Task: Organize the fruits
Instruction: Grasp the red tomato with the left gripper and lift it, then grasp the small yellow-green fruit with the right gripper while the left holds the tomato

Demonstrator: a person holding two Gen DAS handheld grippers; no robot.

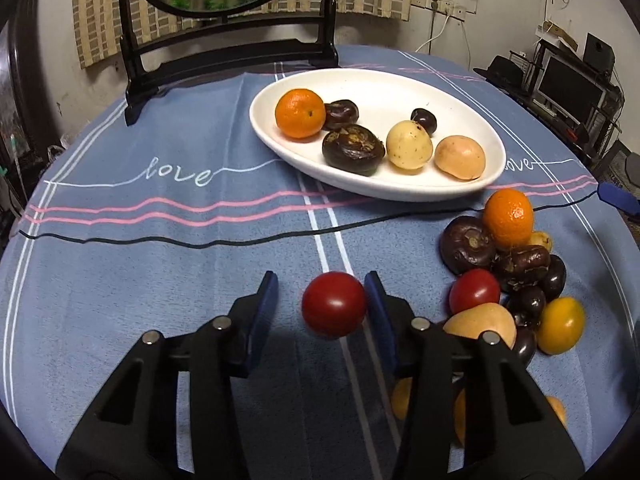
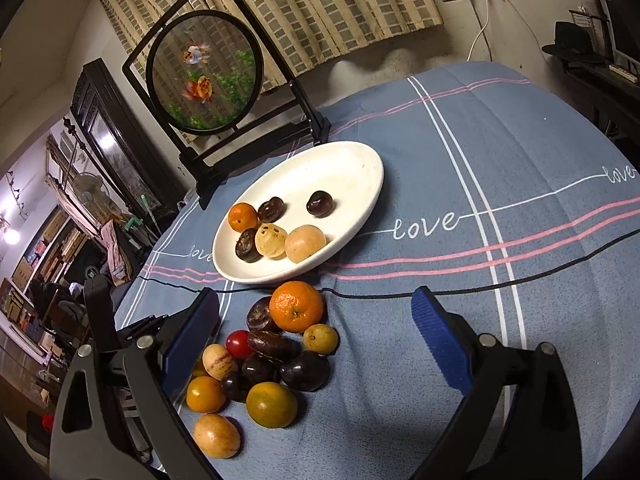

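Red tomato (image 1: 334,305): sitting between the left gripper (image 1: 322,300) jaws, one pad touching, the other apart. White plate (image 1: 460,190): holding six fruits. Pile (image 2: 264,364) on the surface: waiting, over a dozen pieces. Right gripper (image 2: 320,344): hovering, jaws wide.

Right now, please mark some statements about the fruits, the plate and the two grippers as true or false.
1. The plate holds one orange. True.
2. A red tomato sits between the left gripper fingers. True.
3. The right gripper is shut on a fruit. False: it is open and empty.
4. The plate is empty. False: it holds six fruits.
5. A second orange lies on the cloth in the pile. True.
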